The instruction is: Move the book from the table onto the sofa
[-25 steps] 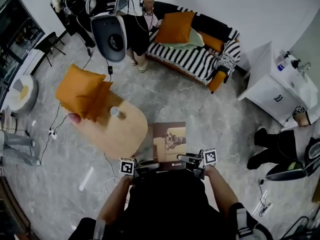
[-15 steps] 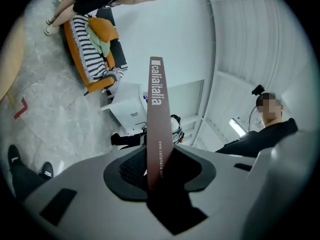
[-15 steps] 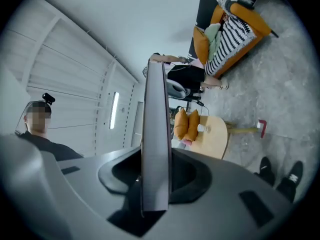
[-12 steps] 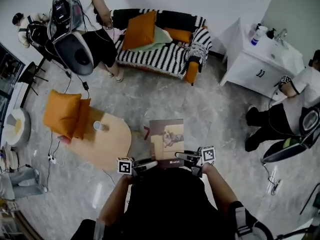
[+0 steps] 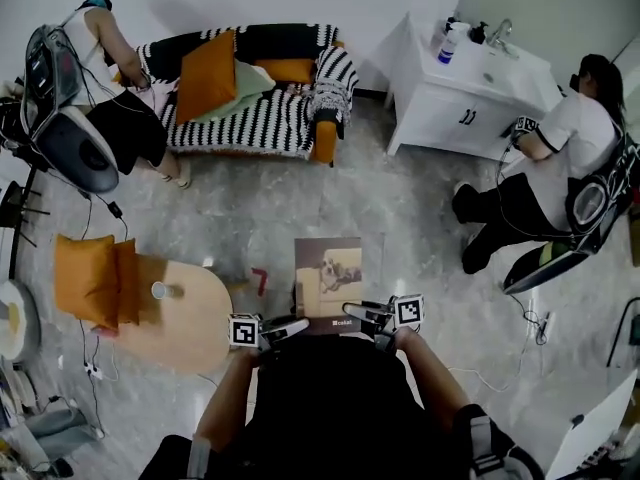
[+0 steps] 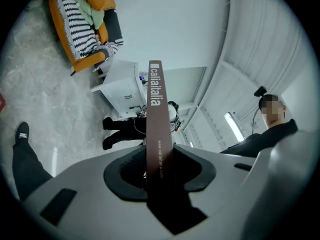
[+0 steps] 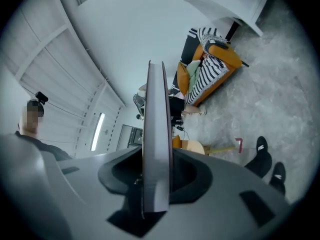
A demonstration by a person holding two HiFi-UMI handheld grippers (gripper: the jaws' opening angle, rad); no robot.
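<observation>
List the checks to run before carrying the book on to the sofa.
1. Left gripper clamped on the book, near edge: ok.
2. Right gripper clamped on that same edge: ok.
3. Book clear of the table: ok.
4. Bare floor from here to the sofa: ok.
5. Free striped seat beside the cushions: ok.
6. Person beside the sofa out of the way: cannot tell.

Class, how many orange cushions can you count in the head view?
4 cushions: one upright on the striped sofa, one lying at its back, two side by side left of the table. Others may be hidden.
</observation>
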